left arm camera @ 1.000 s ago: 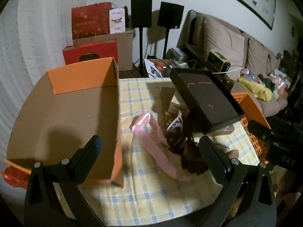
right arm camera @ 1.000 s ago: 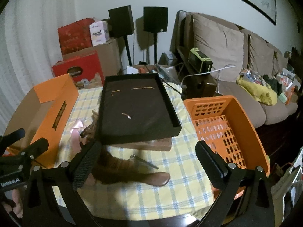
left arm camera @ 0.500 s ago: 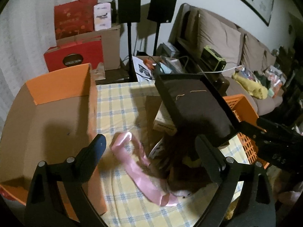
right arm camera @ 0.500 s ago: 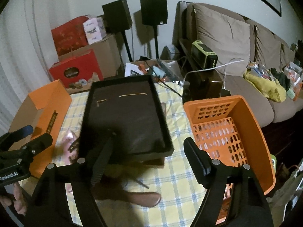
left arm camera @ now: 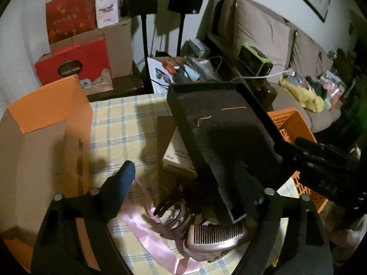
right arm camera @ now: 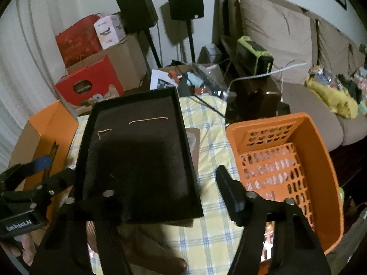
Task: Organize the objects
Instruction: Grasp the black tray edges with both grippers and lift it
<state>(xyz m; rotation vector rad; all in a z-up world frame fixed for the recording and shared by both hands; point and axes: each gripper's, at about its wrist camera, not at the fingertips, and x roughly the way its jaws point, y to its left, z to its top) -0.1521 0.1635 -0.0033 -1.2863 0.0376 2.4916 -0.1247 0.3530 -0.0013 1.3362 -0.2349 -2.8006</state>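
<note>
A black tray rests tilted on a small white box over the checked table. It also shows in the right wrist view. Under its near edge lie a pink ribbon, a brown hair claw and a pink comb. My left gripper is open, its right finger against the tray's near corner. My right gripper is open and straddles the tray's near right edge.
An open orange cardboard box stands at the left. An orange plastic basket stands at the right. Behind the table are red boxes, two speakers on stands and a sofa.
Both grippers have moved forward and lower toward the black tray. The comb and hair claw now show close under the left gripper.
</note>
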